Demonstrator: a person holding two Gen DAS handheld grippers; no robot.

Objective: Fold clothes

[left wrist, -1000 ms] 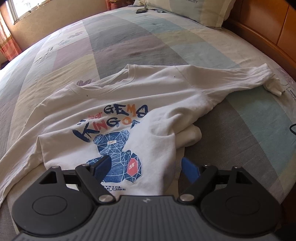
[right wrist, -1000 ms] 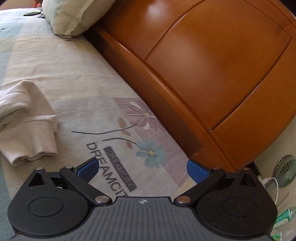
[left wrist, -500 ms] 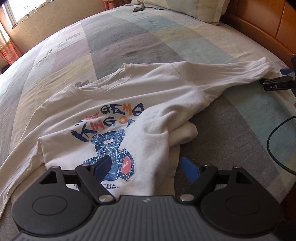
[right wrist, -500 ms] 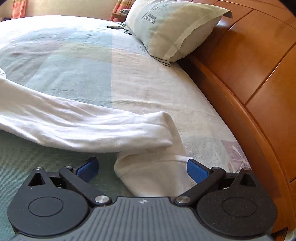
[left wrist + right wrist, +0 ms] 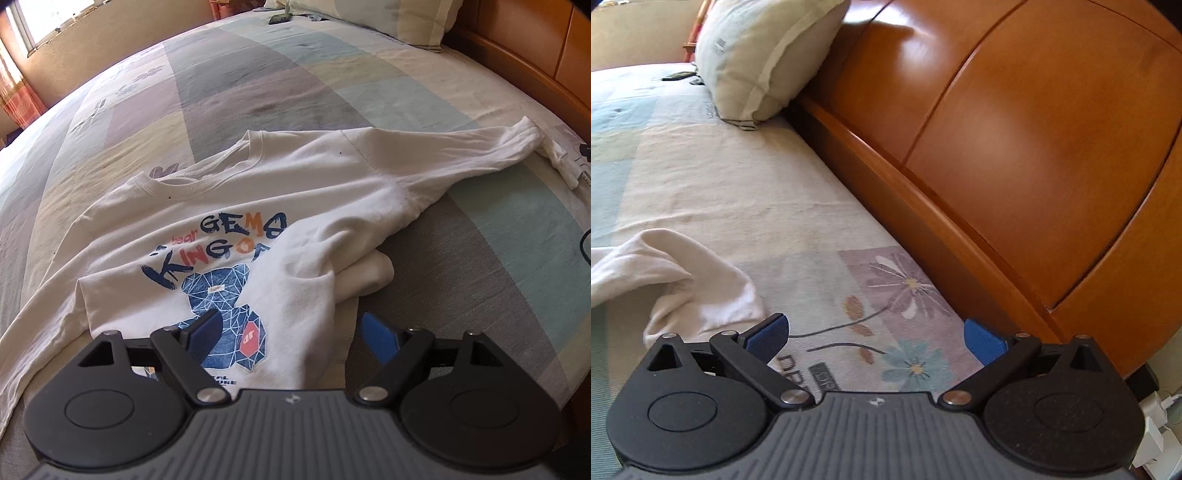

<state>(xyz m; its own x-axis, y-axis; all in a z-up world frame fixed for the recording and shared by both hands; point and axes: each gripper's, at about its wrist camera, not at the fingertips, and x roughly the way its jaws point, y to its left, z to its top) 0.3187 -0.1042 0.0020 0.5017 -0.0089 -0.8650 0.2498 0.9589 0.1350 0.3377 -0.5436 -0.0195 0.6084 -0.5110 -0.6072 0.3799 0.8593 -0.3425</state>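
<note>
The white sweatshirt [image 5: 258,206] lies rumpled on the bed [image 5: 480,258], its cuff [image 5: 701,295] just left of your right gripper [image 5: 875,339]. Both grippers (left gripper [image 5: 291,332] too) stand apart, empty. Close now and you'll likely pinch bedsheet, missing the cuff.

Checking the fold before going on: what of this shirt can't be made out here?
- White printed long-sleeved shirt: hem hidden by open left gripper, left wrist view.
- Its far sleeve cuff: partly behind open right gripper, right wrist view.
- Small chest lettering: covered by a fabric fold.
</note>
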